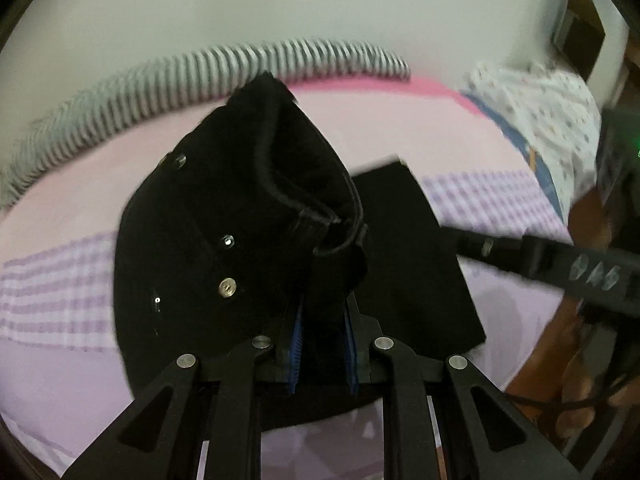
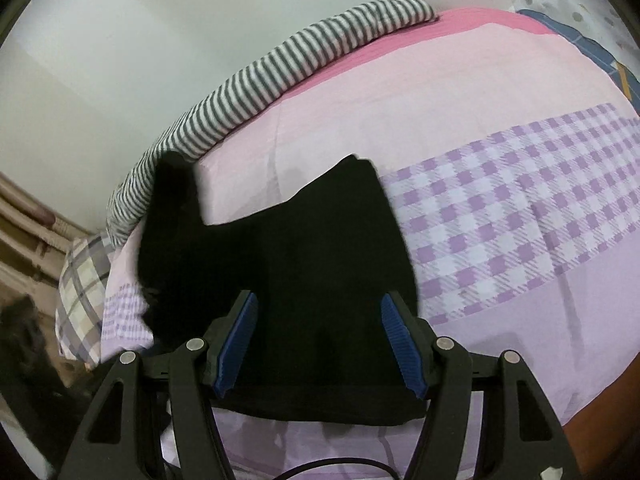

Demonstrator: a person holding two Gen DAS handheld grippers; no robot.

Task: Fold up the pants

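Black pants (image 1: 224, 220) lie on a pink and lilac bed. My left gripper (image 1: 323, 312) is shut on the pants' waistband, which is lifted and bunched above the fingers; metal buttons (image 1: 227, 289) show on the cloth. The leg part (image 1: 416, 264) lies flat to the right. In the right wrist view the pants (image 2: 320, 264) spread flat under my right gripper (image 2: 318, 344), which is open just above the cloth. The right gripper's arm shows at the right of the left wrist view (image 1: 560, 272).
A grey and white striped cloth (image 2: 280, 68) runs along the bed's far edge by the wall. A dotted white pillow (image 1: 544, 120) lies at the far right. A plaid pillow (image 2: 84, 280) sits at the bed's left end. The bed's checked band (image 2: 520, 208) stretches right.
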